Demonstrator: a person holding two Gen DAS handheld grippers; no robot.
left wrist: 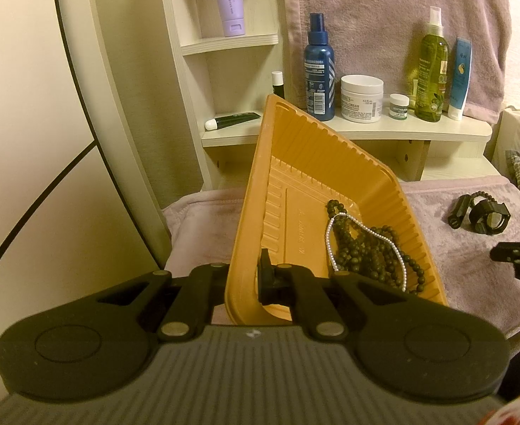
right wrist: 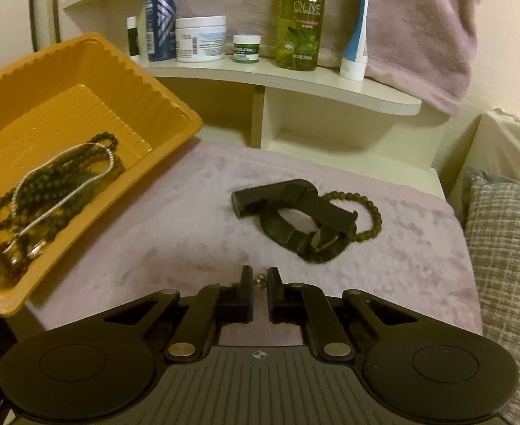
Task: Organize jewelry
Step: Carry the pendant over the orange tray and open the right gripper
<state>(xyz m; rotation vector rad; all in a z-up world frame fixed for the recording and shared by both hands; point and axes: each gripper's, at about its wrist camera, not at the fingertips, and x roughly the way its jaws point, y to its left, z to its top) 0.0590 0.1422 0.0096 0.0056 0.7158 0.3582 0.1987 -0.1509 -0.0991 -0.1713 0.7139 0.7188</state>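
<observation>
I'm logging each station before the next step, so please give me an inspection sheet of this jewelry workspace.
Surface: mauve towel over the tabletop.
Job's things: orange tray tilted up, holding a dark bead necklace and a pearl strand; black watch and brown bead bracelet lie on the towel.
Clutter: nothing seen on the towel.
Grippers: left gripper shut on the tray's rim; right gripper nearly shut around a small gold-coloured piece, unidentifiable.
Cables: nothing seen.
Surroundings: shelf with a blue spray bottle, white jar, olive bottle.
</observation>
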